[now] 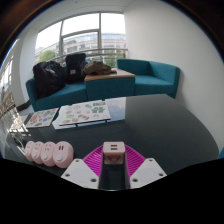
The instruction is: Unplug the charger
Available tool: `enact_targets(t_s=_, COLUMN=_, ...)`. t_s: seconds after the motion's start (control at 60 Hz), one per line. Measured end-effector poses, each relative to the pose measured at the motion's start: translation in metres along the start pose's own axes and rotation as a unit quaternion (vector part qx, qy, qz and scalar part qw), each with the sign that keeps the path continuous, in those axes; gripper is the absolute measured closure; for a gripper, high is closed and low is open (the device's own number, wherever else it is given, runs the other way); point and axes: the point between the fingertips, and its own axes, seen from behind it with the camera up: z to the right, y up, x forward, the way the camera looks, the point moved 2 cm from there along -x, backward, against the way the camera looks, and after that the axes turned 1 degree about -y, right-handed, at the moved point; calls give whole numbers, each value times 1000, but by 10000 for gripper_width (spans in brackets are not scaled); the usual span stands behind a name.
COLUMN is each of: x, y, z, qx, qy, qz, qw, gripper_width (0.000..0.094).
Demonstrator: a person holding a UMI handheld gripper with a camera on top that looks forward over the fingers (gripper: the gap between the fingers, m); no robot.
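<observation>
A small white charger cube [113, 150] with two slots on its face sits between my magenta pads [93, 160] at the fingertips. My gripper [113, 158] is shut on it, both pads pressing its sides. The charger is held above the dark table, apart from the white power strip [50, 152], which lies to the left of the fingers with its round sockets facing up. No cable on the charger is visible.
The dark glossy table [160, 125] stretches ahead. Magazines [82, 113] lie on its far side. Beyond it stand teal sofas [152, 75] with black bags [55, 73] and a low wooden table [112, 73], under large windows.
</observation>
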Motion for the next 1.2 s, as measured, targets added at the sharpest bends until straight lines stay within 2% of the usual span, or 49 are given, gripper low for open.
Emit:
enact_targets(t_s=0.033, x=0, y=2, z=3, qx=0, qy=-5, qz=3, qw=1000, gripper_width=599)
enact_targets(t_s=0.117, x=-4, y=8, z=7, qx=-6, qy=-20, qz=10, qw=1000, gripper_width=420)
enact_targets(t_s=0.2, x=-18, y=29, z=8, qx=-21, qy=-32, qz=34, qw=999, gripper_width=357)
enact_targets(t_s=0.267, x=-41, y=54, z=4, qx=-26, qy=-43, qz=62, qw=997, gripper_width=276)
enact_targets(t_s=0.367, x=-99, y=110, z=-13, qx=-26, qy=-38, qz=130, qw=991, gripper_width=191)
enact_targets(t_s=0.517, x=-223, y=182, z=-60, qx=-16, qy=-8, qz=231, qw=973, gripper_width=170)
enact_targets(t_s=0.617, x=-289, y=189, z=-98, qx=-16, qy=7, qz=270, qw=963, gripper_width=152)
enact_targets(t_s=0.817, x=-365, y=153, z=-167, qx=-32, qy=37, qz=278, qw=959, gripper_width=127)
enact_targets(t_s=0.9, x=-371, y=116, z=-194, qx=-28, qy=43, qz=261, qw=964, gripper_width=125)
enact_targets(t_s=1.05, x=-375, y=60, z=-242, qx=-30, qy=82, qz=211, qw=974, gripper_width=109)
enact_targets(t_s=1.2, x=-387, y=32, z=-265, qx=-62, qy=97, qz=200, qw=973, gripper_width=108)
